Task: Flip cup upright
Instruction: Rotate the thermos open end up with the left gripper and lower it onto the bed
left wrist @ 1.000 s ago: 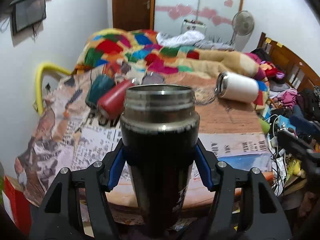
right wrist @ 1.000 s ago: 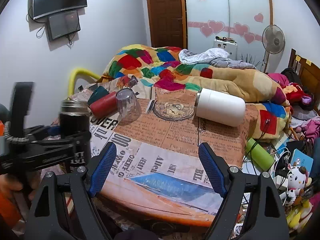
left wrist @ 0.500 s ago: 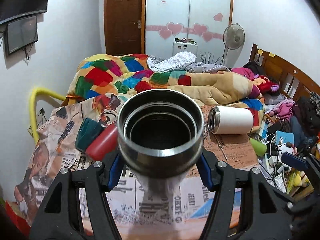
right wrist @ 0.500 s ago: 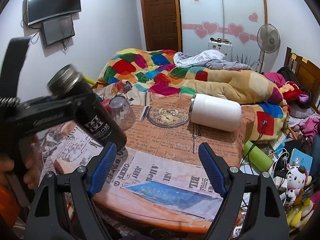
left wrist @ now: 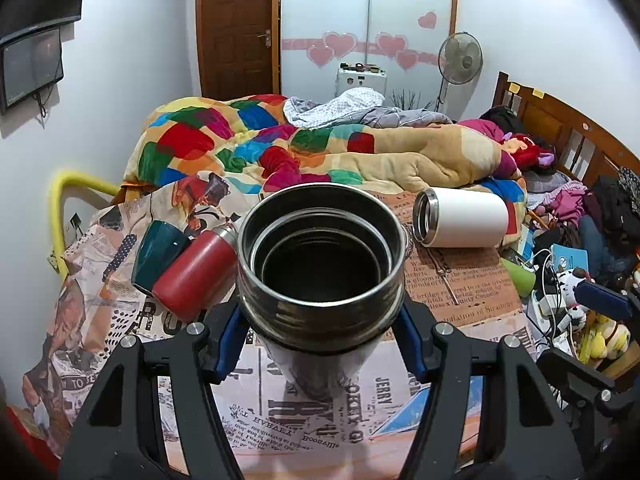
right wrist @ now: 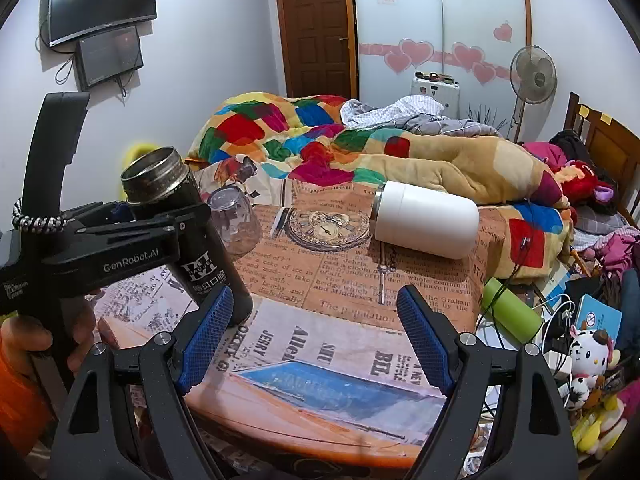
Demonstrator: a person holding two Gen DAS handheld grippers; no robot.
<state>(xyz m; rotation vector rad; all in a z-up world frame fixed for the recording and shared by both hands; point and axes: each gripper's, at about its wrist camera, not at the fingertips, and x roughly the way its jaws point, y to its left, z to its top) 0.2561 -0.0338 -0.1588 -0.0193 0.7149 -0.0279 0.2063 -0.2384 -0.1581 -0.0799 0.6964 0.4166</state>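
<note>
My left gripper [left wrist: 320, 344] is shut on a black steel cup [left wrist: 320, 272], whose open mouth faces the camera. In the right wrist view the same cup [right wrist: 192, 240] leans left, mouth up, its base on or just above the newspaper-covered table [right wrist: 340, 344], held by the left gripper [right wrist: 132, 248]. My right gripper [right wrist: 316, 336] is open and empty over the table's front. A white cup [left wrist: 460, 218] lies on its side at the back right; it also shows in the right wrist view [right wrist: 426, 218].
A red cup [left wrist: 192, 276] and a dark green cup [left wrist: 156, 256] lie on their sides at the left. A clear glass [right wrist: 236, 224] stands mouth down behind the black cup. A bed with a colourful blanket [right wrist: 320, 148] is behind; clutter is right.
The left gripper has lowered the tilted black cup toward the table, its base now near the newspaper. The right gripper has stayed open and nearly still.
</note>
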